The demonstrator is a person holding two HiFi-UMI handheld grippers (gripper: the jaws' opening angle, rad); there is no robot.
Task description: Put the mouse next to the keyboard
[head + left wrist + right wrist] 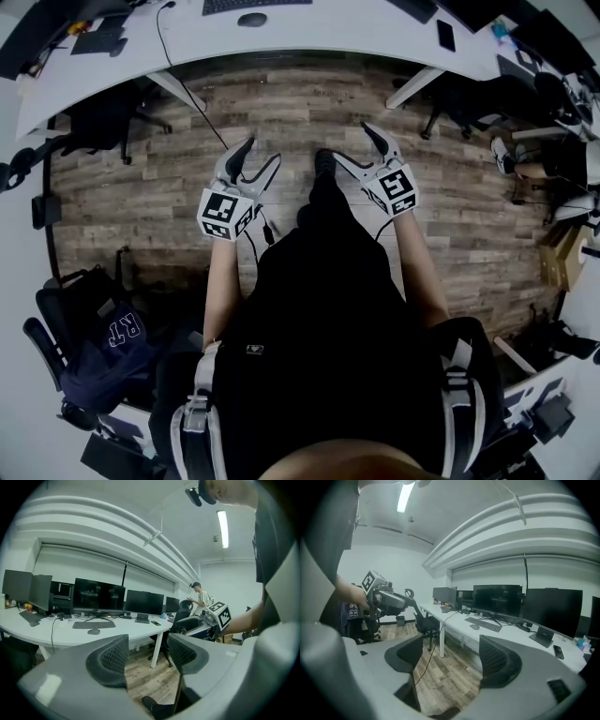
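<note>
A dark mouse (pixel 251 20) lies on the white desk (pixel 356 37) just in front of a black keyboard (pixel 255 5), far ahead of me. In the left gripper view the mouse (pixel 93 631) sits below the keyboard (pixel 93 625). The right gripper view has the mouse (pixel 475 627) left of the keyboard (pixel 486 624). My left gripper (pixel 263 151) and right gripper (pixel 351 141) hang over the wooden floor, well short of the desk. Both are open and hold nothing. The left gripper (pixel 147 656) and right gripper (pixel 452 660) show bare pads with floor between them.
Several monitors (pixel 98 597) line the desk's back. A phone (pixel 446 35) lies on the desk at the right. A cable (pixel 202 112) hangs from the desk to the floor. Office chairs (pixel 112 122) stand under it. A backpack (pixel 112 347) sits at my left. A person (pixel 201 597) stands far off.
</note>
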